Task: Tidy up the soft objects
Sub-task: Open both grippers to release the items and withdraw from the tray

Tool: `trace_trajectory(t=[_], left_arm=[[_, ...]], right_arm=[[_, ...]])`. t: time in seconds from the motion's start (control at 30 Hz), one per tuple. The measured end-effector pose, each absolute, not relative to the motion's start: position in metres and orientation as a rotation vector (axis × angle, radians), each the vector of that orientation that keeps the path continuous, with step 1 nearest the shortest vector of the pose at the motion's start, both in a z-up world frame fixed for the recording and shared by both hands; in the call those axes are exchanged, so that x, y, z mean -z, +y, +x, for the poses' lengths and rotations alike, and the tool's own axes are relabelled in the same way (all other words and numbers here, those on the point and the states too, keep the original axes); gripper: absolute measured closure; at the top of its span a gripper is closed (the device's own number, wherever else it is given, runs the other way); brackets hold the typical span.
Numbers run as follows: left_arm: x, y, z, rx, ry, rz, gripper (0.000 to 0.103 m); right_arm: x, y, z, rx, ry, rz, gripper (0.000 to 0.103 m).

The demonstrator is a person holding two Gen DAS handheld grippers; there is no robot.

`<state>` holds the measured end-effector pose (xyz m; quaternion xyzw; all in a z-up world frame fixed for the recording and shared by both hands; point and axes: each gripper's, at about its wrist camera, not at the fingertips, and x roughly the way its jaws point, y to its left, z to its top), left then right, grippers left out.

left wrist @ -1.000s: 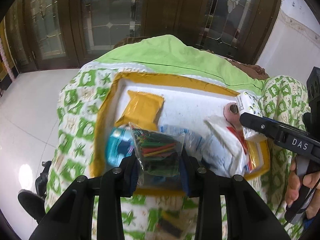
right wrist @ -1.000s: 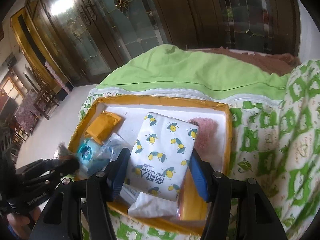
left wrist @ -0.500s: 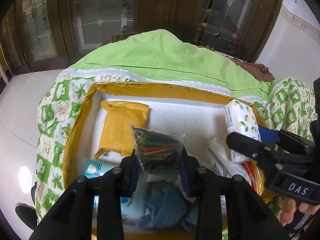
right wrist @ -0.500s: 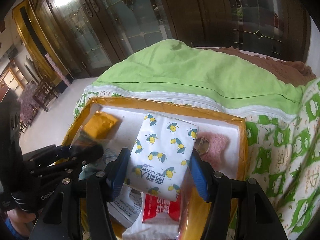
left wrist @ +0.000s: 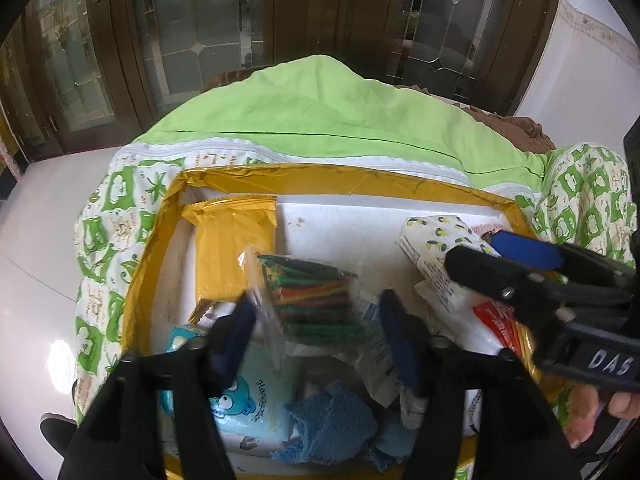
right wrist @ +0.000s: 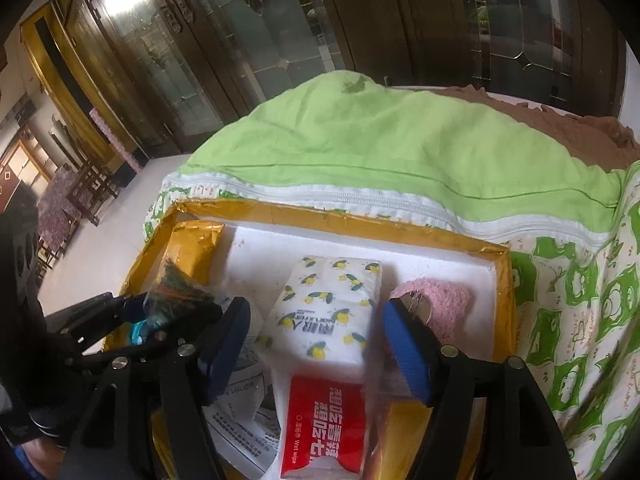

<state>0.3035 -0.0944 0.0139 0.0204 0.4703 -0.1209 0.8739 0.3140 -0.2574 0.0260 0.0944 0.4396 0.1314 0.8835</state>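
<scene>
**Two packets released into the tray**

While both pairs of jaws are opening, my left gripper [left wrist: 316, 322] stands over the clear bag of coloured sticks [left wrist: 310, 294], which lies between its fingers with a gap on either side, no pad pressing it. My right gripper [right wrist: 316, 344] likewise straddles the lemon-print tissue pack [right wrist: 328, 312], its blue pads clear of the pack's edges. Both packets rest inside the yellow-rimmed tray [left wrist: 352, 178], which sits on the green-patterned quilt [left wrist: 100, 248].

Already in the tray: a gold foil packet [left wrist: 236, 252] at the far left, a light-blue wipes pack [left wrist: 248, 412], a blue cloth [left wrist: 336, 424], a red-labelled wet-wipe pack [right wrist: 326, 428] and a pink fluffy item [right wrist: 444, 300] at the right wall. Loose white sachets lie among them.

I judge the gathering nearly done, since no soft object shows on the quilt outside the tray. What remains appears to be lifting both grippers away and perhaps tidying the pile, which lies overlapped rather than in rows.
</scene>
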Motion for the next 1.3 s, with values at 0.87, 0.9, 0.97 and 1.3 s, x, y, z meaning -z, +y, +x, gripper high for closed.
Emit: trace_trajectory(t=[0.87, 0.9, 0.97, 1.3], left_arm=[[-0.011, -0.045, 0.139, 0.199, 0.917, -0.046, 0.011], [-0.009, -0.043, 0.135, 0.195, 0.924, -0.063, 0.011], [-0.008, -0.040, 0.130, 0.187, 0.929, -0.076, 0.011], [0.004, -0.039, 0.115, 0.152, 0.975, -0.094, 0.011]], right_arm=[[-0.035, -0.244, 0.178, -0.272, 0.857, 0.262, 0.010], [-0.030, -0.241, 0.171, -0.280, 0.875, 0.257, 0.010], [-0.026, -0.238, 0.160, -0.291, 0.892, 0.247, 0.010], [-0.012, -0.243, 0.118, -0.253, 0.966, 0.263, 0.010]])
